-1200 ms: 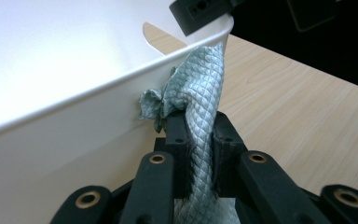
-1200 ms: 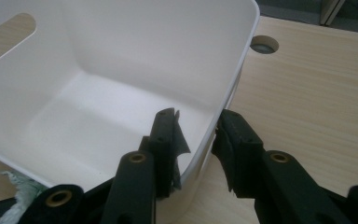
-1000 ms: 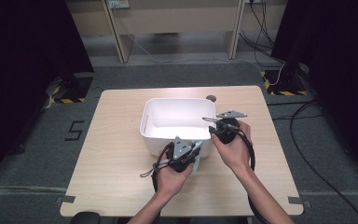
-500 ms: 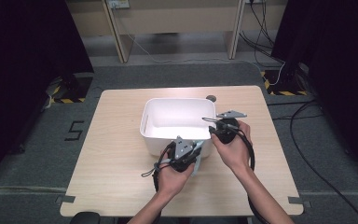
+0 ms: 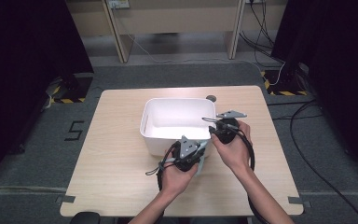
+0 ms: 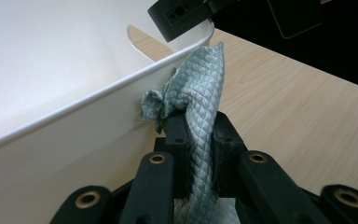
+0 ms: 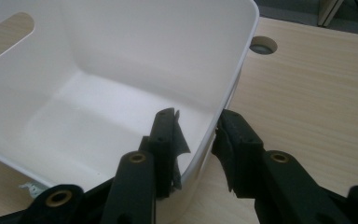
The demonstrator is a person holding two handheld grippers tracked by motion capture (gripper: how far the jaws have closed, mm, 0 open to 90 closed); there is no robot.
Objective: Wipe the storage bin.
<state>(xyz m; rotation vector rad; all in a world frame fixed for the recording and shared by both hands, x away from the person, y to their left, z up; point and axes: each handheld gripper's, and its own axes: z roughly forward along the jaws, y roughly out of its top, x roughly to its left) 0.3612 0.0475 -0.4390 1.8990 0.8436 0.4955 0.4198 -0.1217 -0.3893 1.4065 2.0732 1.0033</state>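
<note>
A white plastic bin [image 5: 177, 100] stands in the middle of the wooden table [image 5: 121, 163]. My left gripper [image 5: 199, 148] is shut on a grey-green waffle-textured cloth [image 6: 200, 93]. In the left gripper view the cloth's bunched top touches the bin's outer wall [image 6: 74, 140] just under the rim, at the near right corner. My right gripper [image 7: 198, 135] straddles the bin's right wall [image 7: 228, 79], one jaw inside and one outside. Its jaws are open, with a gap between the inner pad and the wall. From above, the right gripper [image 5: 208, 123] sits at the bin's right rim.
A round cable hole [image 7: 263, 45] lies in the tabletop behind the bin's far right corner. The bin has a handle cut-out [image 7: 9, 28] in its far wall. Bare table spreads to the left and right of the bin. Dark curtains and floor cables surround the table.
</note>
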